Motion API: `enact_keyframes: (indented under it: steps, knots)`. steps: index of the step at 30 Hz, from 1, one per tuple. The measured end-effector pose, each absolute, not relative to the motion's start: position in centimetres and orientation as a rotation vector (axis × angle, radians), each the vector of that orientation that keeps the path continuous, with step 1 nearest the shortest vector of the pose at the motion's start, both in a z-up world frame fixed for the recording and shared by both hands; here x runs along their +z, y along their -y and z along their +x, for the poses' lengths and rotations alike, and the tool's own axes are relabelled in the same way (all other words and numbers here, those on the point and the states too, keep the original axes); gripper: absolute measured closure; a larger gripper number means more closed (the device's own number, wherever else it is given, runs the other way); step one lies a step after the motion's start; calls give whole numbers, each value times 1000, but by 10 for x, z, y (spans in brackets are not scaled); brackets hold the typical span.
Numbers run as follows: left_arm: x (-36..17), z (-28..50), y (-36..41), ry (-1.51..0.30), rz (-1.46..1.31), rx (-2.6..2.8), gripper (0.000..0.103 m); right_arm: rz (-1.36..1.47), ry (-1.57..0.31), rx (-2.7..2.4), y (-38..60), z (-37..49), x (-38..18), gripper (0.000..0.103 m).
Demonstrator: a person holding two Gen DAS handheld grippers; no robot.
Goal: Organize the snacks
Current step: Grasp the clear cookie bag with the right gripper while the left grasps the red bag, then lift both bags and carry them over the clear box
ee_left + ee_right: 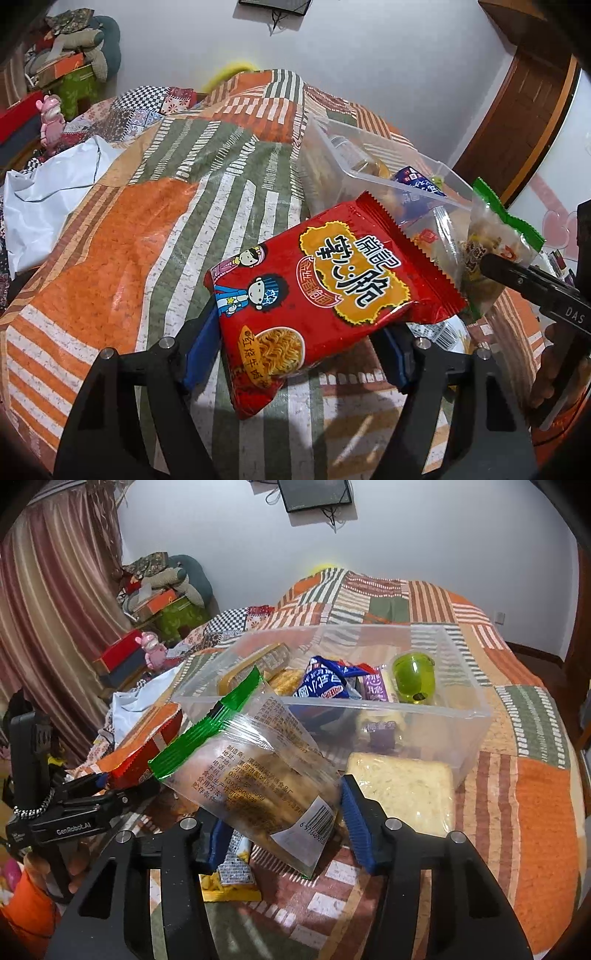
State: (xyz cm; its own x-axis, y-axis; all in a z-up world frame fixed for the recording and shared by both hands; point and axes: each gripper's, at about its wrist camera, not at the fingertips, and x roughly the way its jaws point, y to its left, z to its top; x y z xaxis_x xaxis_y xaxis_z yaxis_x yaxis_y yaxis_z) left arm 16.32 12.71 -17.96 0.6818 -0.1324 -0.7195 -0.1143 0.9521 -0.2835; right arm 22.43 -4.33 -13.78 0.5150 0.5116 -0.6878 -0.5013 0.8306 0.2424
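Nearest, the left hand-held gripper [299,350] has its blue pads [201,347] on either side of a red noodle packet [317,295], which is lifted off the bed [147,229] with its far end toward the bin [417,162]; the pads seem to touch the packet's sides, though the wrapper hides the contact, so whether they press I cannot tell; the right hand-held gripper [280,830] is clamped on a clear bag [255,775] with a green top strip, held tilted, strip up and to the left, barcode corner low by the right pad [356,827]; under it on the patchwork bed lie a yellow snack packet [231,882] and, just beside the bin's near wall, a pale wrapped slab of bread [402,794]; the red packet sits to the left of the clear bag, the two nearly touching; beyond stands the clear plastic bin, holding a blue packet [325,686], a purple packet [375,686], a green capsule-shaped thing [413,679] and a yellow-edged pack [255,664]; farther off, a white bag [48,192] lies at the bed's left, a pink toy [51,122] behind it, then stacked boxes [166,609] by a curtain [55,609], and a dark screen [314,494] on the wall.
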Motion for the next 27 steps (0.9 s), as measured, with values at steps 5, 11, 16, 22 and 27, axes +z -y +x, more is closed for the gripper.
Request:
enact_keyframes:
  steps: [5,11,16,22,27]
  knots:
    - [-163,157,-122,-788,-288,-5,29,13,-787,614,47,217,-124,54]
    - [-138,151,-112,-740,-261,-33,29,28,-730,616,55,213,-105,54]
    - [-118,154,-103,-701,-248,-57,29,51,-695,603,62,214,-95,54]
    - [-98,167,-87,-659,-226,-80,29,76,-657,571,76,217,-86,54]
    - [-88,182,-76,-643,-217,-92,29,90,-624,545,85,220,-79,54]
